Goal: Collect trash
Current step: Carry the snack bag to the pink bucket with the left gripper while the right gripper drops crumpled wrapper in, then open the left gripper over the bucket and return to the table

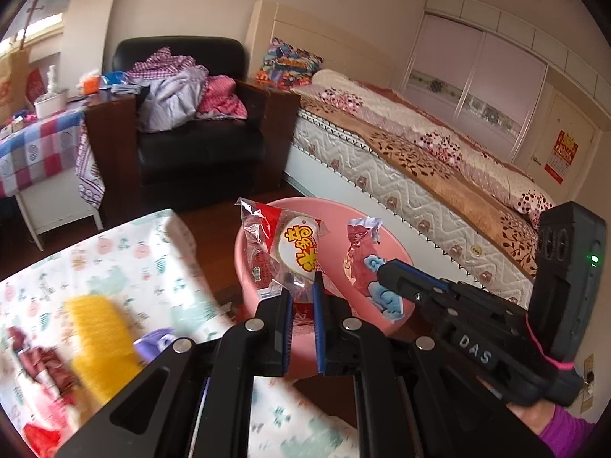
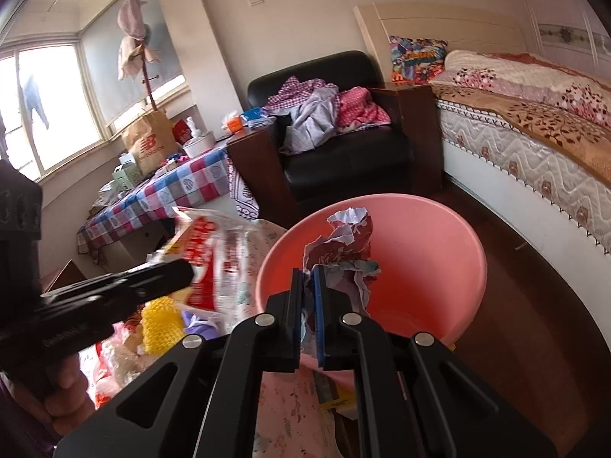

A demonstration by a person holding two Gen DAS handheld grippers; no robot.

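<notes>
Left wrist view: left gripper [image 1: 303,286] was clamped on a clear-and-red snack wrapper [image 1: 280,246], held upright above the near rim of the pink plastic basin [image 1: 248,244]. Right gripper [image 1: 382,269] entered from the right, pinching a crumpled red-and-blue wrapper [image 1: 364,263] over the basin's interior. Basin stood on dark wood floor, between the bed [image 1: 401,152] and a table under a floral cloth [image 1: 126,263]. A yellow scrubber [image 1: 97,337] lay on that cloth.

Right wrist view: right gripper [image 2: 308,278] jaws were together on the crumpled wrapper [image 2: 345,246], over the basin [image 2: 439,252]. Left gripper [image 2: 187,273] and its snack wrapper [image 2: 206,263] appeared blurred, just left of the basin rim.
</notes>
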